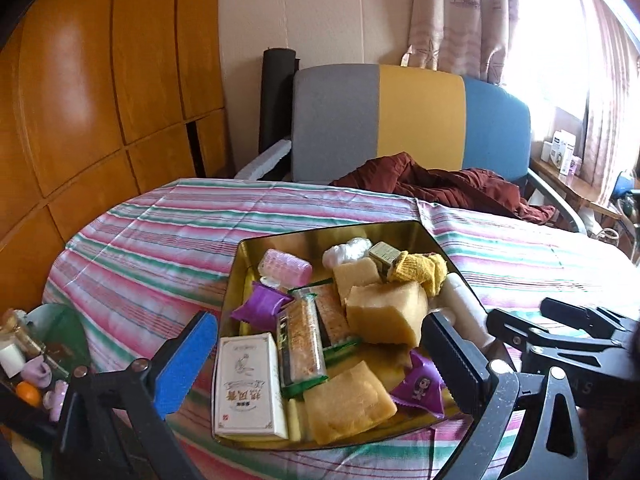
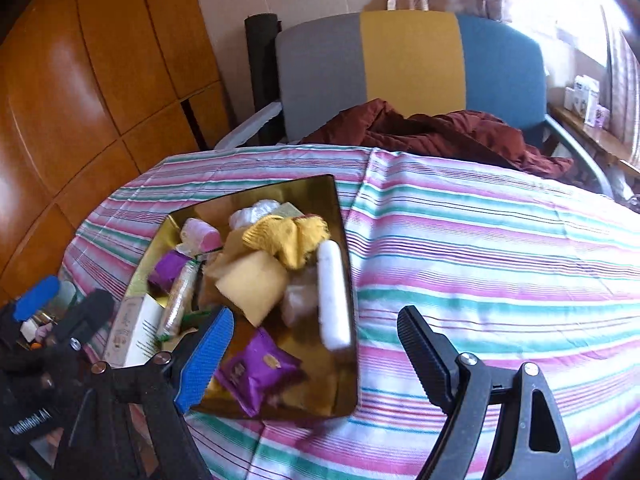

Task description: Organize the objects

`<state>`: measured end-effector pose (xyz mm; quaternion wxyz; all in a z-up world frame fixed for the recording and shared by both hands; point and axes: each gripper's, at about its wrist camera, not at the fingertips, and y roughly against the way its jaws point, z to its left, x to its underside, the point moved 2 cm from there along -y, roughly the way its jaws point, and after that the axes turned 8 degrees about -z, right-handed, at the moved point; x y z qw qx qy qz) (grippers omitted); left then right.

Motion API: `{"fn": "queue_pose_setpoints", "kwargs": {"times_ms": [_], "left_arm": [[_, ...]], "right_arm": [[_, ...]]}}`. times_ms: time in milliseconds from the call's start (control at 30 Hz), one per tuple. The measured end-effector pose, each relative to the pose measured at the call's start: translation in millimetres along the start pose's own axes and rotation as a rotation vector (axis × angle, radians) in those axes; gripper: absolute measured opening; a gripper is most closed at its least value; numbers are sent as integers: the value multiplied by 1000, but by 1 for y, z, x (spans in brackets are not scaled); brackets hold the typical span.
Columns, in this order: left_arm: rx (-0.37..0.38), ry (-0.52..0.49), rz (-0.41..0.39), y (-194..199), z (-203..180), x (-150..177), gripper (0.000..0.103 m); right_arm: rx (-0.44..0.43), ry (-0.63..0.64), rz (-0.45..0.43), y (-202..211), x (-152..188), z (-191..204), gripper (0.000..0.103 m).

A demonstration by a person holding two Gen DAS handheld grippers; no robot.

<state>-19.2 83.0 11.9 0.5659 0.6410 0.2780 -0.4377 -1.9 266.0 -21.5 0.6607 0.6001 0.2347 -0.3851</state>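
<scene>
A gold metal tin [image 1: 320,236] [image 2: 276,192] lies on the striped tablecloth, filled with small things. Among them are a white box with red characters [image 1: 248,388], yellow sponge blocks [image 1: 384,312], a cracker pack [image 1: 302,344], purple packets [image 1: 262,306], a pink roller [image 1: 286,266], a yellow knit cloth [image 1: 420,268] and a white tube [image 2: 332,292]. My left gripper [image 1: 320,364] stands wide open above the tin's near half, gripping nothing. My right gripper [image 2: 318,356] is open over the tin's near right corner, with nothing in it.
The striped cloth [image 2: 480,260] stretches bare to the right of the tin. Behind stands a grey, yellow and blue chair [image 1: 416,120] with a dark red garment [image 1: 440,188] on it. A green container of small items [image 1: 40,344] sits at the left edge, beside wooden panelling [image 1: 100,100].
</scene>
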Motion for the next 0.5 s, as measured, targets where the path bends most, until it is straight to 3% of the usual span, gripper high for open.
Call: {"fn": "queue_pose_setpoints", "kwargs": {"times_ms": [167, 500], "left_arm": [[-43, 12, 21, 4, 2, 6, 103], [-30, 55, 28, 7, 9, 12, 103]], "right_arm": [[39, -1, -11, 9, 8, -4, 86], [48, 27, -3, 9, 15, 0, 86]]}}
